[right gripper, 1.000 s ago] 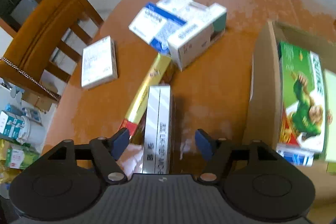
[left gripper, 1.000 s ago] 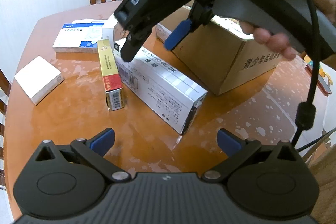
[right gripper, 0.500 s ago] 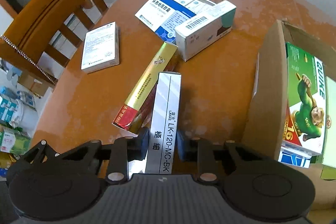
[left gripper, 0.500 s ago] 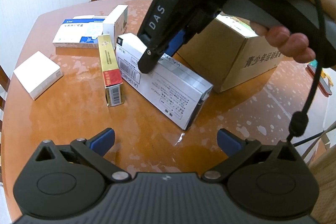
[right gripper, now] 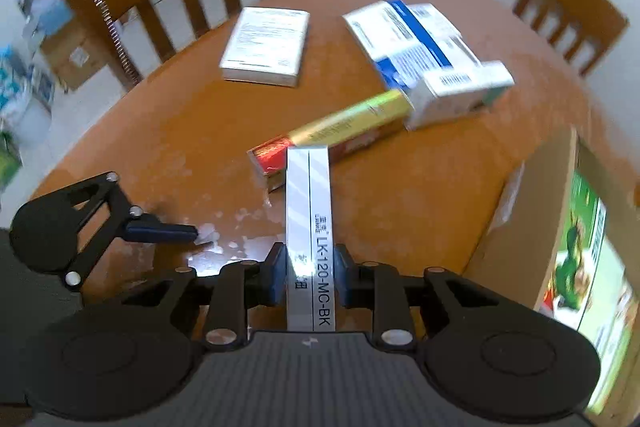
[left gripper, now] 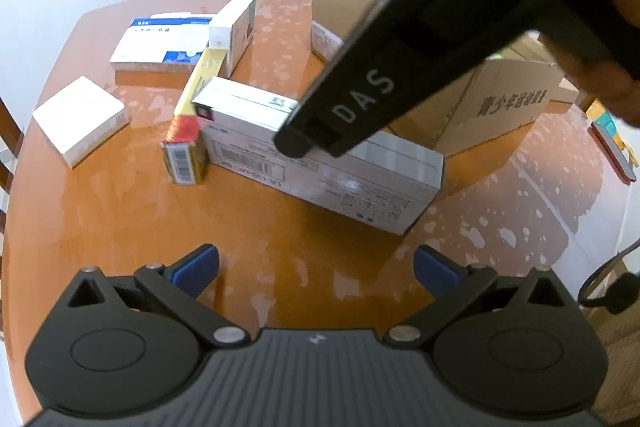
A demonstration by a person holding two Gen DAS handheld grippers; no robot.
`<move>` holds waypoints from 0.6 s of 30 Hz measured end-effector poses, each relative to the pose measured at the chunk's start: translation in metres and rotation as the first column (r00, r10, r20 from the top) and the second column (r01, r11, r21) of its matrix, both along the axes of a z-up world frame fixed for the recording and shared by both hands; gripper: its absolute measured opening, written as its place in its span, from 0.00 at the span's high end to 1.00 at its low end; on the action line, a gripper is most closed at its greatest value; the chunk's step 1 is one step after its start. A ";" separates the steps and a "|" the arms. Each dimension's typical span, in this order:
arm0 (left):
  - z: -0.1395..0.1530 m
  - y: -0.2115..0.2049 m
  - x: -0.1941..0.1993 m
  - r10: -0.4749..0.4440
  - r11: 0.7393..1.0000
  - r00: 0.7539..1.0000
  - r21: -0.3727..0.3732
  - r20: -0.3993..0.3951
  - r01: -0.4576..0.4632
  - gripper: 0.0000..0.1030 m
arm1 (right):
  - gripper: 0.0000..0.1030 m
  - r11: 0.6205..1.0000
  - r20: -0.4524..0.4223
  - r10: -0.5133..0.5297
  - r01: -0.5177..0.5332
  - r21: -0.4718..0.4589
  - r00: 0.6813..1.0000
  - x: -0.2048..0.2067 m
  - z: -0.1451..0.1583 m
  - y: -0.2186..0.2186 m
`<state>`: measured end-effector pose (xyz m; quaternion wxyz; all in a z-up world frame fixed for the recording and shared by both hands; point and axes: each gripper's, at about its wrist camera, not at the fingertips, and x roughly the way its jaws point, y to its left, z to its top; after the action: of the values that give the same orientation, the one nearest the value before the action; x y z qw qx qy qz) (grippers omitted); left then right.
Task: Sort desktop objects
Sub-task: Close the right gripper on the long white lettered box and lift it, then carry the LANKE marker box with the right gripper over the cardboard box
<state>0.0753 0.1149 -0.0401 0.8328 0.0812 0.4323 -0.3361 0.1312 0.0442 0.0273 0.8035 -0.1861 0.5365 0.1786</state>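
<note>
Only the right wrist view shows the grip itself: the right tool [right gripper: 309,277] is clenched on the grey box [right gripper: 309,227], a blue pad [right gripper: 276,277] pressed to each long side, with the label LK-120-MC-BK readable along the top. From the left wrist view those pads are hidden behind the tool's black body; what shows instead is the whole grey box [left gripper: 320,163], its near side printed with a barcode. It is blurred, and whether its bottom touches the surface [left gripper: 120,211] I cannot tell. The left tool [left gripper: 316,265] is released, jaws wide apart, holding nothing, low over bare wood near the front edge.

Both views show the gold box [right gripper: 340,135] lying just beside the grey box's far end, the white box [left gripper: 78,119] off alone to the left, and the blue-and-white box [left gripper: 160,45] with a smaller white carton [left gripper: 234,29] against it. The carton [left gripper: 500,99] stands to the right; the right wrist view alone looks into it, where a green package [right gripper: 580,247] lies.
</note>
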 end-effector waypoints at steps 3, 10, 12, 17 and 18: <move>-0.003 0.003 -0.004 0.004 1.000 1.000 0.004 -0.014 -0.004 0.00 | 0.72 0.998 0.024 0.055 -0.054 -0.029 0.998 -0.008 0.002 0.015; -0.007 0.005 -0.012 0.011 1.000 1.000 0.001 -0.029 -0.011 0.00 | 0.72 0.993 0.004 0.115 -0.114 -0.012 0.993 -0.021 0.003 0.032; -0.008 0.006 -0.013 0.012 1.000 0.999 -0.010 -0.034 -0.012 0.00 | 0.72 0.995 -0.018 0.102 -0.102 0.013 0.995 -0.020 0.002 0.031; -0.008 0.007 -0.016 0.018 1.000 0.999 -0.018 -0.033 -0.018 0.00 | 0.69 0.995 -0.067 0.033 -0.027 0.092 0.997 -0.010 0.001 0.014; -0.008 0.008 -0.017 0.019 1.000 0.999 -0.022 -0.035 -0.020 0.00 | 0.67 0.995 -0.068 0.019 -0.012 0.102 0.997 -0.009 0.002 0.009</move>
<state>0.0586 0.1224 -0.0483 0.8292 0.0617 0.4439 -0.3340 0.1227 0.0537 0.0290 0.7914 -0.1428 0.5528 0.2184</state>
